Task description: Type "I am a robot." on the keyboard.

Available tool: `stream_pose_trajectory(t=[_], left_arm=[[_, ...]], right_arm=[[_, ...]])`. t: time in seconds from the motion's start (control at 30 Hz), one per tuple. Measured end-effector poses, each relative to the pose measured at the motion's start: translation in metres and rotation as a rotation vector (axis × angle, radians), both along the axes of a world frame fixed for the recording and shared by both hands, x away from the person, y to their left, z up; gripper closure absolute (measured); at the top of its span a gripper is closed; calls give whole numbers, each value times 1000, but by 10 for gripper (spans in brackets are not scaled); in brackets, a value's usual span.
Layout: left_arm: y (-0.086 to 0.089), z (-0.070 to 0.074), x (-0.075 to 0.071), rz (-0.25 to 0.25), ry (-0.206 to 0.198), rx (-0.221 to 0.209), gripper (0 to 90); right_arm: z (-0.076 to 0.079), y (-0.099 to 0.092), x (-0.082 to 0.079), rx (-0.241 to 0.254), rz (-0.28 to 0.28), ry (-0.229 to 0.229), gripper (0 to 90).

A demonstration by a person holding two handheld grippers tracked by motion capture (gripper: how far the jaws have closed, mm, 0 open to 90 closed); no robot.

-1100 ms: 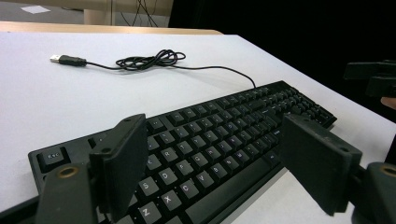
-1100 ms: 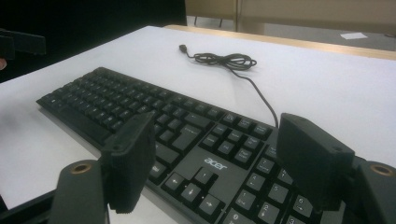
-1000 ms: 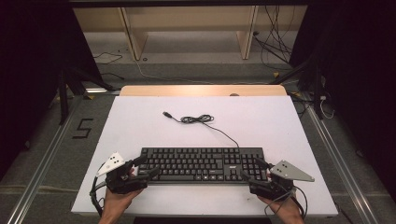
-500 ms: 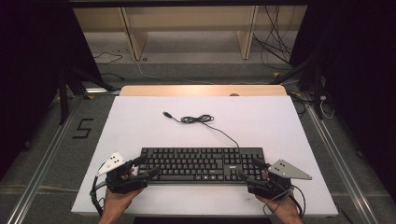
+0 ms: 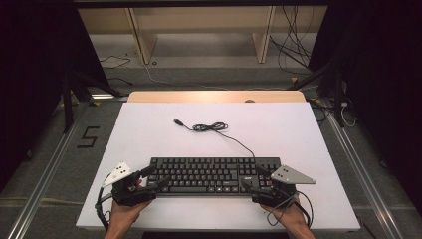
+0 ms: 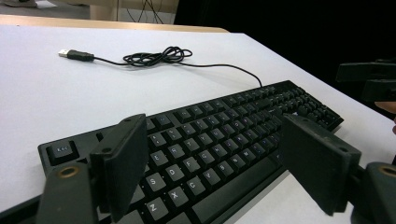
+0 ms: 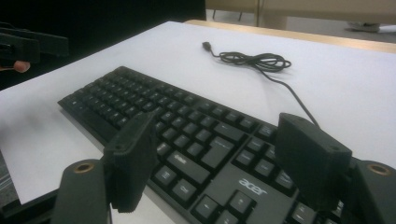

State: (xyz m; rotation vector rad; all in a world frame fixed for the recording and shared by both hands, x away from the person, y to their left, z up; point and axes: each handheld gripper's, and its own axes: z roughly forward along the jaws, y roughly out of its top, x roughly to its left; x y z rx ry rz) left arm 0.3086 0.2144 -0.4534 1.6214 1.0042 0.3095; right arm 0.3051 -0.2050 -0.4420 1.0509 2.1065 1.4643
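So there's a black keyboard lying flat on the white table, sitting low and centre in the high view, long side running left to right. Its cable trails up toward the middle of the frame, bunches into a loose coil, and ends in a USB plug lying bare on the table a bit left of the coil. The left gripper is at the lower left of the frame, right at the keyboard's left end. In the left gripper view its jaws are spread wide with the keyboard's left end between them, not pinching anything. The right gripper is at the lower right, at the other end of the keyboard. Its jaws are wide apart too in the right gripper view, straddling the corner with the acer logo, gripping nothing. A hand holds each gripper from the bottom edge.
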Motion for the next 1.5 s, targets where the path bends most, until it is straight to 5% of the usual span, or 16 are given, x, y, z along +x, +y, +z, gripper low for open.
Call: stream_pose_trajectory(t=[0.5, 0.9, 1.5], left_arm=[[2, -1, 1, 17, 9, 2, 242], [10, -5, 6, 77, 67, 29, 290], [17, -16, 14, 126, 213, 170, 687]], right_arm=[[3, 23, 11, 1, 47, 18, 330], [3, 61, 30, -40, 97, 68, 402], [-5, 93, 59, -108, 158, 161, 791]])
